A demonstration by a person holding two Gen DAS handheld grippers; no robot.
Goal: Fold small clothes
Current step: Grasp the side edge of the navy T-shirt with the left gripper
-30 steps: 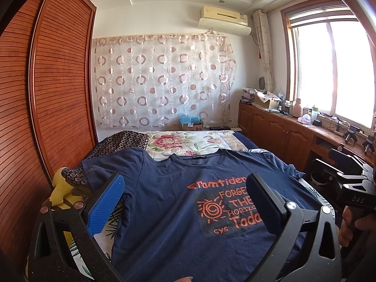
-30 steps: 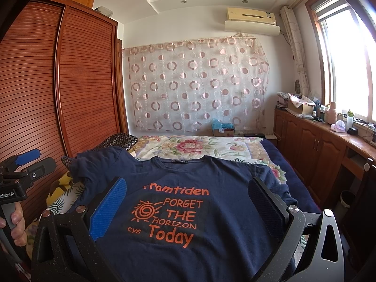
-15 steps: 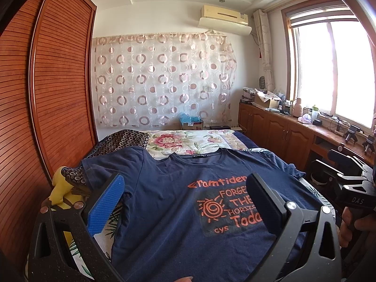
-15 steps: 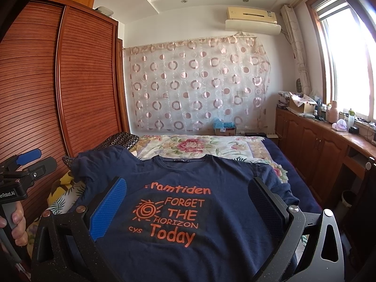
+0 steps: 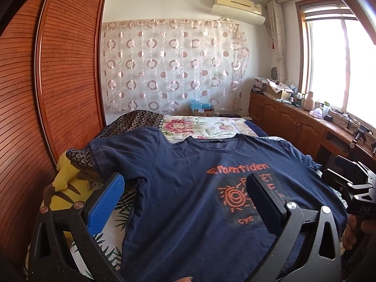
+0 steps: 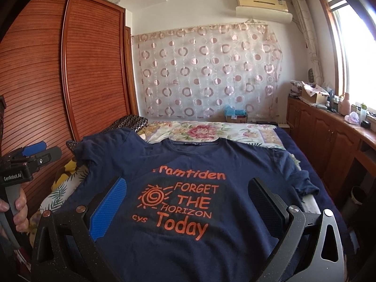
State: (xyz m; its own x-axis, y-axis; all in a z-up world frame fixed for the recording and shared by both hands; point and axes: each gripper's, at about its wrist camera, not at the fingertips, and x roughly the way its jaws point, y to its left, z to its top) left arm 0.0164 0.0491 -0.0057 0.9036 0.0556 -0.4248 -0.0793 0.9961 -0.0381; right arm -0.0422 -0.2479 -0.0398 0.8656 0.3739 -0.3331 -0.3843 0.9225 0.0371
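Observation:
A navy T-shirt (image 5: 188, 188) (image 6: 192, 159) with orange print lies flat and face up on the bed, collar toward the far wall, sleeves spread. My left gripper (image 5: 183, 195) hovers open over the shirt's left half, nothing between its fingers. My right gripper (image 6: 188, 199) hangs open above the printed chest, also empty. The left gripper (image 6: 35, 155) shows in the right wrist view at the left edge, held by a hand. At the right edge of the left wrist view, the right gripper (image 5: 350, 183) appears.
The bed's floral sheet (image 5: 202, 127) extends beyond the collar. A patterned pillow (image 5: 136, 122) and a yellow plush (image 5: 63, 188) lie at the shirt's left. A wooden wardrobe (image 5: 47, 94) stands on the left, a low wooden cabinet (image 6: 329, 136) with clutter on the right.
Both grippers have drifted slightly; the view over the shirt shifts a little. The shirt itself lies as before and both grippers stay open.

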